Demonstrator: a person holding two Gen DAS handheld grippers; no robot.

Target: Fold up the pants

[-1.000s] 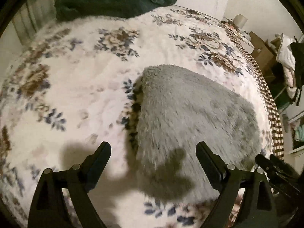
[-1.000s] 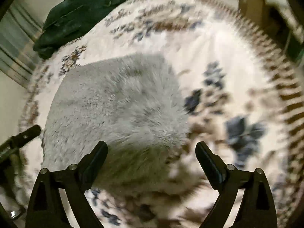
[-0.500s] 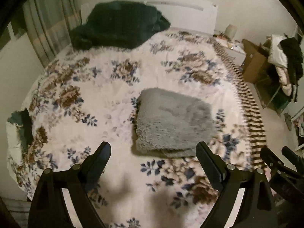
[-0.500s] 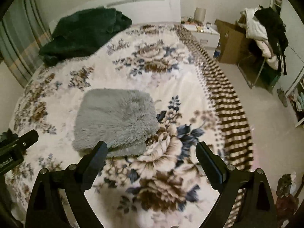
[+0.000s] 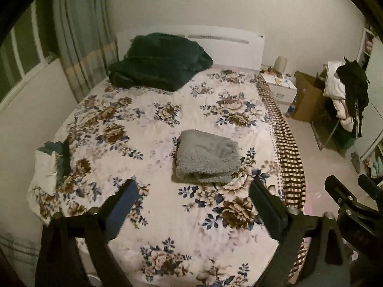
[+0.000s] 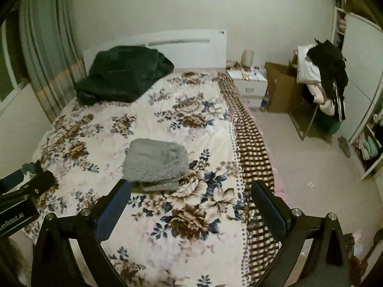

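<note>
1. Already the fuzzy grey pants lie as a compact folded stack near the middle of the floral bedspread, free of both tools.
2. Left gripper and right gripper hang well above, jaws spread, holding nothing.
3. Judged from this, folding looks finished; any tidy-up should press the loose front layers flat without dragging the stack.
4. Only the left view shows the white-and-teal bundle at the bed's edge; the right view alone shows the open shelves.
</note>
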